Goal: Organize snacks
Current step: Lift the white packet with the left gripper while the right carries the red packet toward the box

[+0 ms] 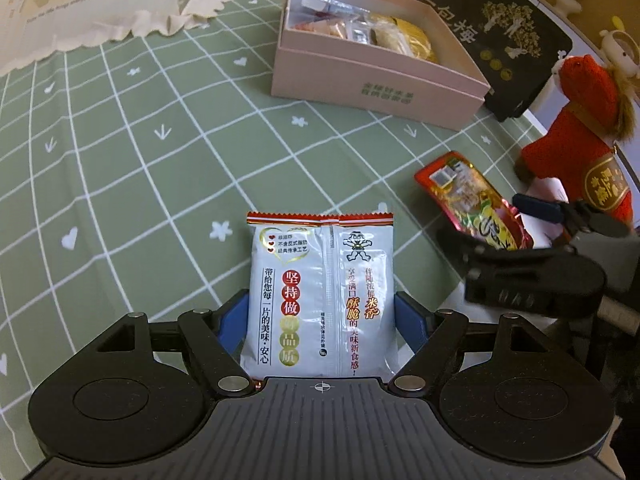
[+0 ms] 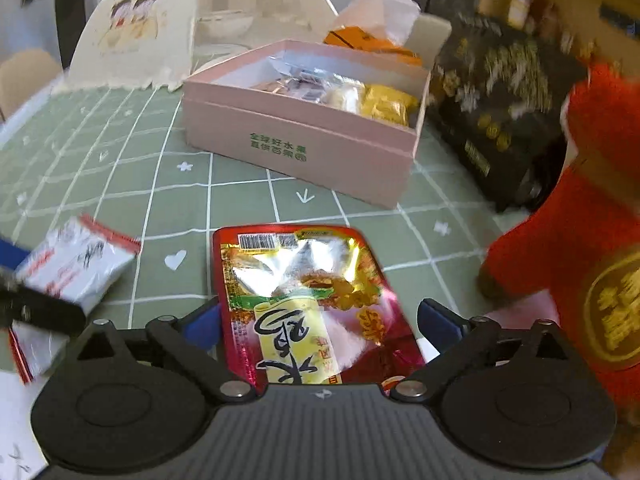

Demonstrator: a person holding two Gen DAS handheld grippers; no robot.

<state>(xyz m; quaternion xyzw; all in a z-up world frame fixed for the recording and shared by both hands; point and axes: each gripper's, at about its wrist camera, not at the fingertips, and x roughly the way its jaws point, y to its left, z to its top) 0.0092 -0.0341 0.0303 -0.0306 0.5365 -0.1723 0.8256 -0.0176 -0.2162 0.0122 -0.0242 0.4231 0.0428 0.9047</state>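
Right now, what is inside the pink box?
The pink box holds clear-wrapped snacks and yellow packets. Anything beneath them is covered.

Green tablecloth [image 1: 168, 184] under me, white grid lines with small hearts and flowers. A red plush toy [image 2: 576, 264] with a gold emblem stood at my right, near the table's edge. Behind it lay a black gift box [image 1: 500, 44] printed in gold. A cream card [image 2: 136, 36] with a cartoon drawing stood at far left.
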